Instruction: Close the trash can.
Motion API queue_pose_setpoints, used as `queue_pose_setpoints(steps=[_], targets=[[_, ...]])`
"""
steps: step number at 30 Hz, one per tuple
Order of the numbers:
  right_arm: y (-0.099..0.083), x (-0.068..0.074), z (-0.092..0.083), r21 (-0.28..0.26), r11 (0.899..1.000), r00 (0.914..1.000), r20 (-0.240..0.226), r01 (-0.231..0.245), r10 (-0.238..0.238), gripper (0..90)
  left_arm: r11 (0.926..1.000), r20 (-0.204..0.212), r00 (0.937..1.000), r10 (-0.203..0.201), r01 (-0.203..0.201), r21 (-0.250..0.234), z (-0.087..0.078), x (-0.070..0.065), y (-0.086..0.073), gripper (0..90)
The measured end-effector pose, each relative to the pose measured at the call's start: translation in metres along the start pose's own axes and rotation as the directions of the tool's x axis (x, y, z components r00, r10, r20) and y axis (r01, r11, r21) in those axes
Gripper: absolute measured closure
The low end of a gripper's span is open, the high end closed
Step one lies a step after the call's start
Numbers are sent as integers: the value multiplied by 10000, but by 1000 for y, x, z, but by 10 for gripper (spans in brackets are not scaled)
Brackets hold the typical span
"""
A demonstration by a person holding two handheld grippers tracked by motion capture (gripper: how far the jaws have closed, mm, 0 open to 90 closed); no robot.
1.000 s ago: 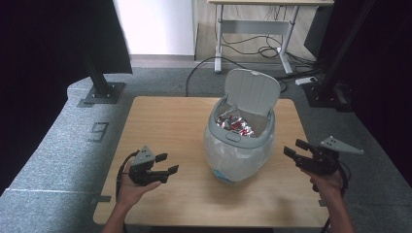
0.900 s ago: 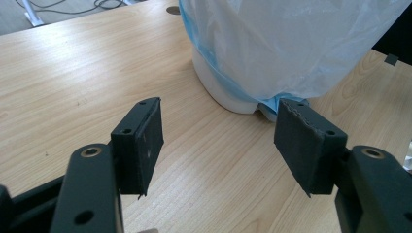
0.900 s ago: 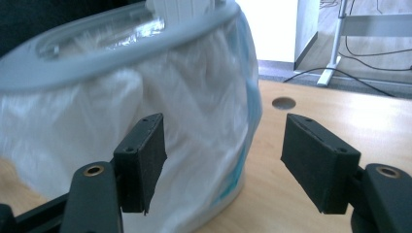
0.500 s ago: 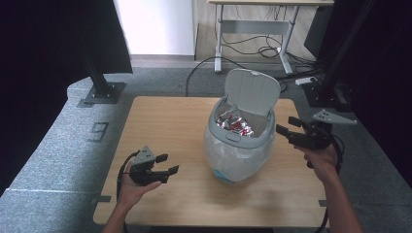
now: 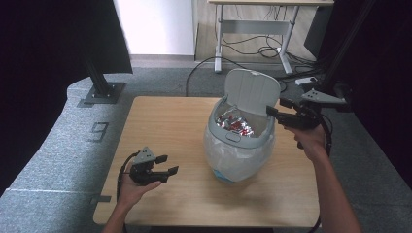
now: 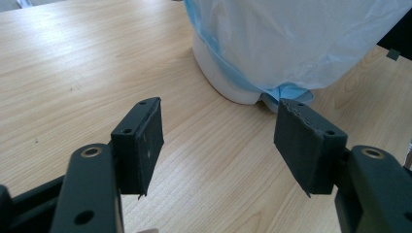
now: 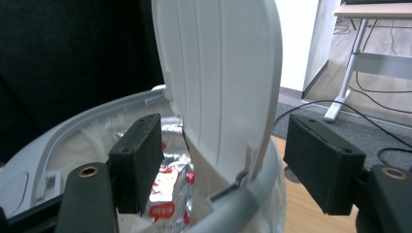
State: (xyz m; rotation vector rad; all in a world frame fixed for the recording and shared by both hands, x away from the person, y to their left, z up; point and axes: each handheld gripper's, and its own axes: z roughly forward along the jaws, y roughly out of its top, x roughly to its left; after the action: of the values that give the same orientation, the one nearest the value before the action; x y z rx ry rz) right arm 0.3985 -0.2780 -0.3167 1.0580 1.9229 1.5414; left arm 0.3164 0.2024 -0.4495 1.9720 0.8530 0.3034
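**Lidded bin, lid upright, right gripper at lid edge**

Jaws: both pairs stand apart, nothing between the pads of either.

High view. Right gripper [image 5: 281, 109], raised, tips just beside the near edge of the grey hinged plastic lid [image 5: 253, 92], which stands upright. Left gripper [image 5: 160, 170], held low over the light wooden table [image 5: 160, 121], well apart from the bin. Round pale-grey plastic waste bin [image 5: 239, 145], lined with a translucent bag, stands right of the table's middle. Contents: crumpled silver-and-red foil wrappers [image 5: 233, 122], filling it near the rim.

Left gripper view. Pads open over bare tabletop; the bin's white base [image 6: 228, 82] and a blue bag edge [image 6: 286, 92] lie ahead, untouched.

Right gripper view. Ribbed underside of the lid [image 7: 223, 82] rises between the open pads, not clamped; wrappers [image 7: 167, 191] below.

Progress, as judged: lid handling is only at the approach; a grip or push on the lid remains, likely to close it.
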Motion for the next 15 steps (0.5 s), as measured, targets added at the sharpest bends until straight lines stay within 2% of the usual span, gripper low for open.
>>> queue_pose_setpoints(steps=[6,15], targets=[[6,-4,6,-2,9999,9997,-205,-122,122,304,10000,20,10000,-76,76,-1,0,1,-1,351],[12,-2,10,-94,9999,9993,-381,-60,57,303,9999,41,9999,-94,94,51,1,2,-2,351]])
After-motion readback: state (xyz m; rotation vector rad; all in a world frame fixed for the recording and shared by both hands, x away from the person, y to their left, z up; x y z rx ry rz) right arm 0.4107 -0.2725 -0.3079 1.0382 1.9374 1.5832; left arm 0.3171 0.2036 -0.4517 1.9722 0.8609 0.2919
